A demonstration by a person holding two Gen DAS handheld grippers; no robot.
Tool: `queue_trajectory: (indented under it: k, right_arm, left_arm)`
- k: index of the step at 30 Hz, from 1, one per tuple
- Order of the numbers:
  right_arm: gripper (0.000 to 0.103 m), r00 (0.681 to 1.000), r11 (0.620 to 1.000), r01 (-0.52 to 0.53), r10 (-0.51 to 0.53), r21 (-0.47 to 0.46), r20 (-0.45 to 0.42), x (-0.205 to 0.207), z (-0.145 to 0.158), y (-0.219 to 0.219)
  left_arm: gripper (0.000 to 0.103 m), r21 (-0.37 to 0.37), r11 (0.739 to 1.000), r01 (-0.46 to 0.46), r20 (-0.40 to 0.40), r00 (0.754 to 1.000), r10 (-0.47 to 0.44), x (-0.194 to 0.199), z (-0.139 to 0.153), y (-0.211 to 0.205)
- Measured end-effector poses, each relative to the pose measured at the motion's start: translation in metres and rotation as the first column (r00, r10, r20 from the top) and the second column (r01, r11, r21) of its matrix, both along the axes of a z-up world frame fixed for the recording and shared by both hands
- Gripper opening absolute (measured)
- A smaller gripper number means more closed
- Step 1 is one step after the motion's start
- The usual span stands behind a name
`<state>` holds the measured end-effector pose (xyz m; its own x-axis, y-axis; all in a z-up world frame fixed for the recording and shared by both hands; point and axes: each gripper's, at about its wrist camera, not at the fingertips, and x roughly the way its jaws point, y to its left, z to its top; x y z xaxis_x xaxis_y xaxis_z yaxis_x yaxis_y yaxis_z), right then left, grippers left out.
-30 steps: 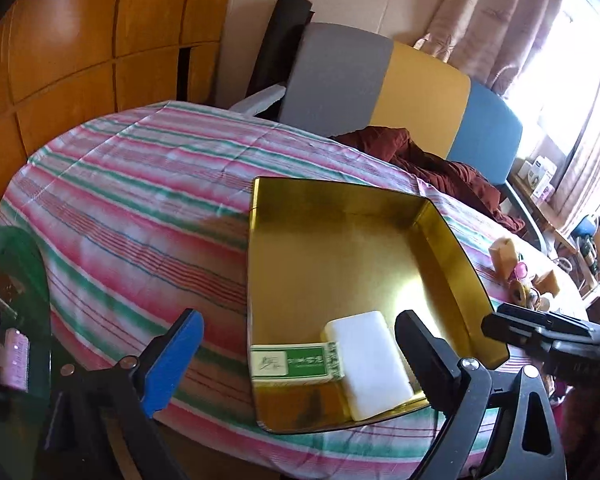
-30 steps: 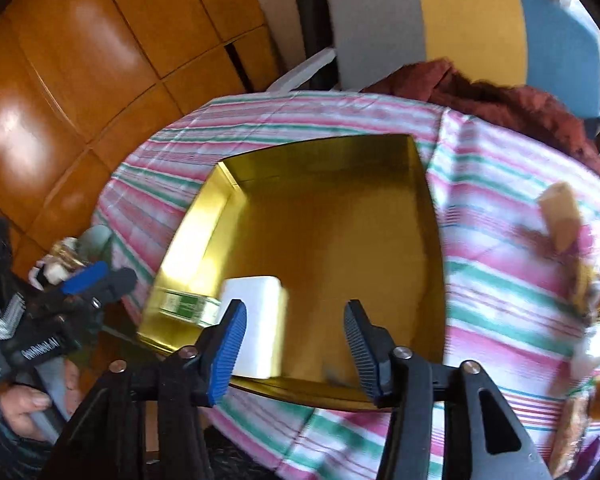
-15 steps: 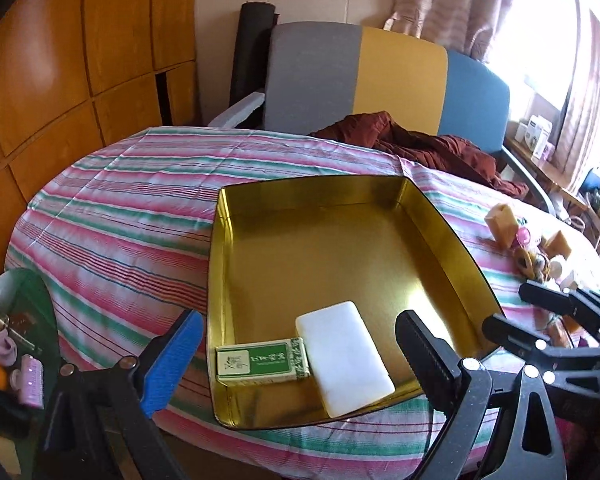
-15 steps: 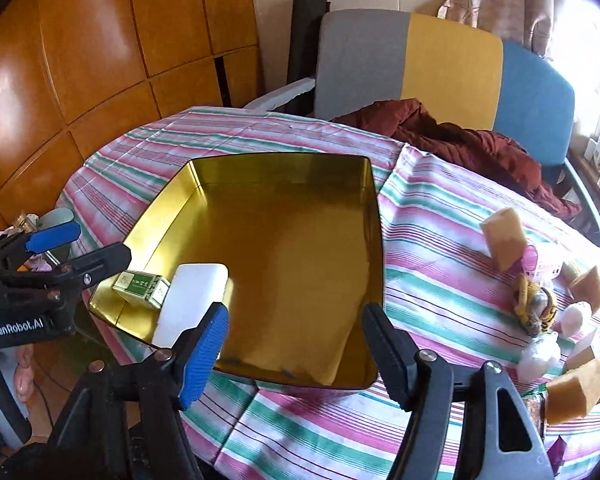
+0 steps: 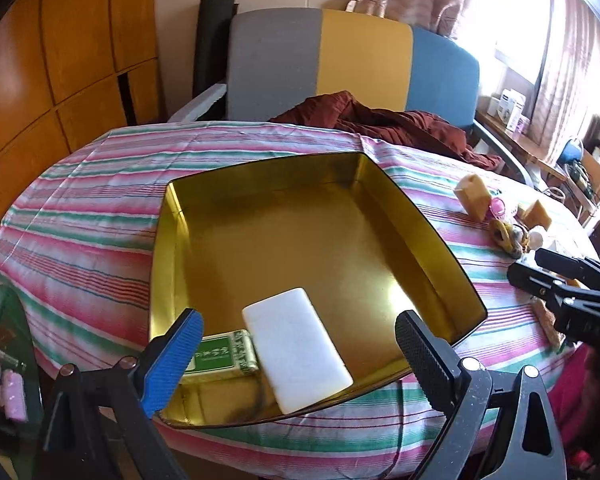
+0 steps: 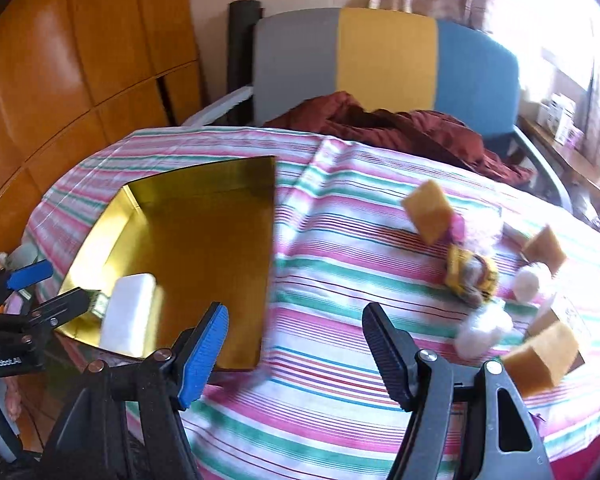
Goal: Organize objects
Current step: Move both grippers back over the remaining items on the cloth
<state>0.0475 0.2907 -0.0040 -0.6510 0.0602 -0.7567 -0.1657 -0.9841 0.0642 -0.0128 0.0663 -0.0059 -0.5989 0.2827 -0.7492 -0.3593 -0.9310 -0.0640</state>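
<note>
Two spread, empty grippers, left gripper (image 5: 298, 336) over gold tray (image 5: 300, 236), right gripper (image 6: 294, 330) beside it.

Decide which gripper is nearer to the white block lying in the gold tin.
Left. The left gripper hangs open right over the white block in the gold tin. The right gripper is open over the striped cloth beside the tin.
</note>
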Motion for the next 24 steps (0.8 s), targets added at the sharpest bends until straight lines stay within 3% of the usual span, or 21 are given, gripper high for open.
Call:
queue_trajectory:
  k: [10,15,19,24]
  right_arm:
    - [0.071,0.981,0.981,0.194,-0.194,0.019,0.004,0.036,0.01,0.077]
    - [0.071,0.93,0.929,0.368,-0.368,0.03,0.007,0.071,0.024,0.136]
    - [0.071,0.865,0.865,0.502,-0.502,-0.014,0.024,0.101,0.03,0.186]
    - [0.071,0.812,0.813,0.582,-0.579,-0.014,0.076,0.122,0.023,0.219]
  left_arm:
    - [0.097,0.055,0.996,0.072,0.04,0.996,-0.075,-0.009,0.002,0.02]
    - [0.097,0.061,0.987,0.147,0.031,0.988,-0.149,-0.007,0.006,0.037]
    - [0.097,0.062,0.973,0.221,0.04,0.974,-0.224,-0.004,0.006,0.058]
    - [0.096,0.057,0.95,0.306,0.053,0.95,-0.309,-0.001,0.008,0.089]
